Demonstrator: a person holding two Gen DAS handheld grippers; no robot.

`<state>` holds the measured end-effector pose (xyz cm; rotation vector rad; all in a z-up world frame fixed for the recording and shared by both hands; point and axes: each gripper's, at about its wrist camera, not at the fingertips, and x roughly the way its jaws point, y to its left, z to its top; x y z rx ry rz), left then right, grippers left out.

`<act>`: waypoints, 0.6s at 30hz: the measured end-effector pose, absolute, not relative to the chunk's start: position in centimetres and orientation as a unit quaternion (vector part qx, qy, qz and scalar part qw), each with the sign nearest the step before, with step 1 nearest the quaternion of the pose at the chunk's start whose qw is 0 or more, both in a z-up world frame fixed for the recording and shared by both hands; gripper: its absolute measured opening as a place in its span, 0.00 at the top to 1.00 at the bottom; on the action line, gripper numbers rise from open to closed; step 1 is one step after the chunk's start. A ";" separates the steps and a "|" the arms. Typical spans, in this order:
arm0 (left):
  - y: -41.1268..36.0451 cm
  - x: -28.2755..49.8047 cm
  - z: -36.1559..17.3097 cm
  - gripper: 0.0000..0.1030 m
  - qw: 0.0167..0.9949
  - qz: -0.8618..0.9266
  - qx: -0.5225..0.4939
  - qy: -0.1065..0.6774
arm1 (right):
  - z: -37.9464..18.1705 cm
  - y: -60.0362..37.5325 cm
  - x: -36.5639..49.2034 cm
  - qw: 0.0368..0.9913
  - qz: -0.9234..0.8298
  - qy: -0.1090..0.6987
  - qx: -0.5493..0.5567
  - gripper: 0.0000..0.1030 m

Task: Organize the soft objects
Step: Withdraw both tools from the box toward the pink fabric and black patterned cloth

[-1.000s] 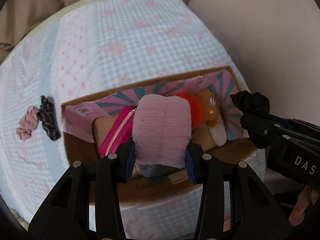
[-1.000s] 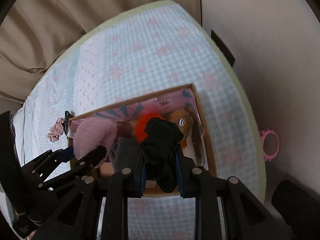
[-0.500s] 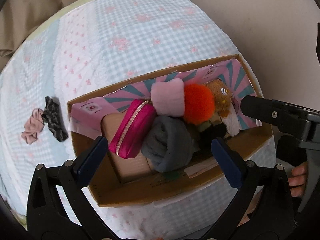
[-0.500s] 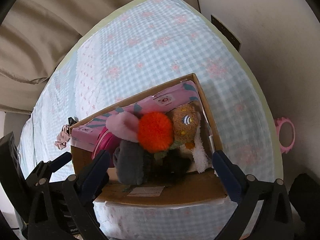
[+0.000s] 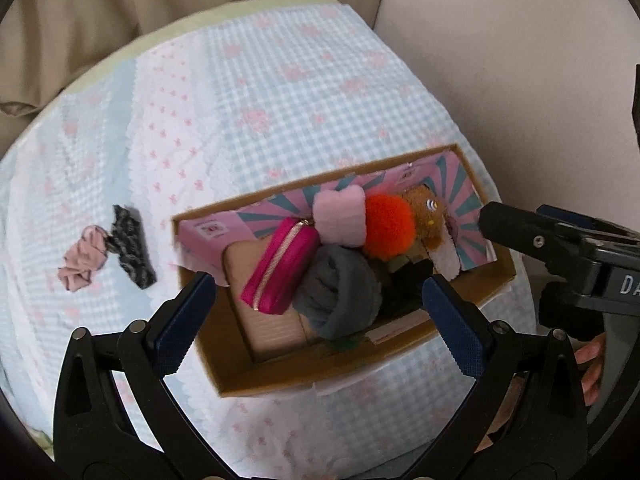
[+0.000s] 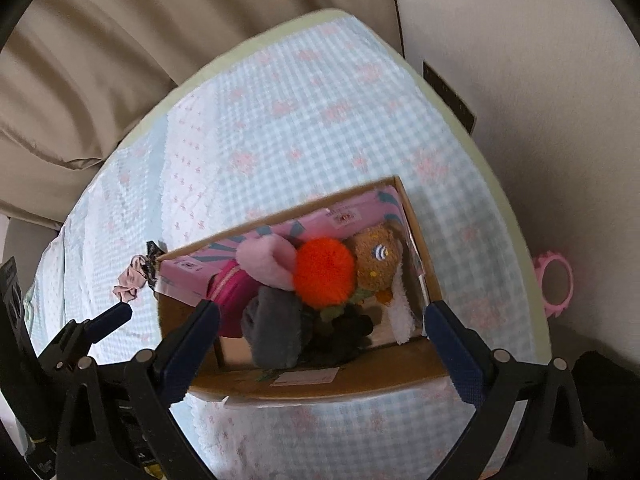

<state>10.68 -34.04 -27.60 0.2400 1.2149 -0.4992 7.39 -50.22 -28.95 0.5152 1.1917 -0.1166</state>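
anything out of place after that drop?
Yes: the pink scrunchie and a dark lacy scrunchie still lie on the checked cover, outside the cardboard box to its left. The other soft items are piled inside it.

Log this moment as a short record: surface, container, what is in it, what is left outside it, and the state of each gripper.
surface: bed with checked blue cover
container: open cardboard box on the cover
in box: magenta zip pouch, pink fluffy piece, orange pompom, brown plush toy, grey rolled cloth, black cloth
outside box: pink scrunchie and black scrunchie, touching, left of the box
left gripper: jaws just opened, wide, nothing between them
right gripper: jaws just opened, wide, nothing held
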 end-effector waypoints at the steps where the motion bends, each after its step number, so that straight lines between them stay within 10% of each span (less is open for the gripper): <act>1: -33.7 10.5 -27.0 0.00 0.789 -0.230 0.111 0.559 | -28.2 -49.9 7.3 0.800 -0.054 0.551 0.233 0.01; 18: -18.1 6.1 -13.0 0.00 0.880 -0.139 0.057 0.450 | -12.6 -38.5 3.6 0.887 -0.012 0.452 0.093 0.01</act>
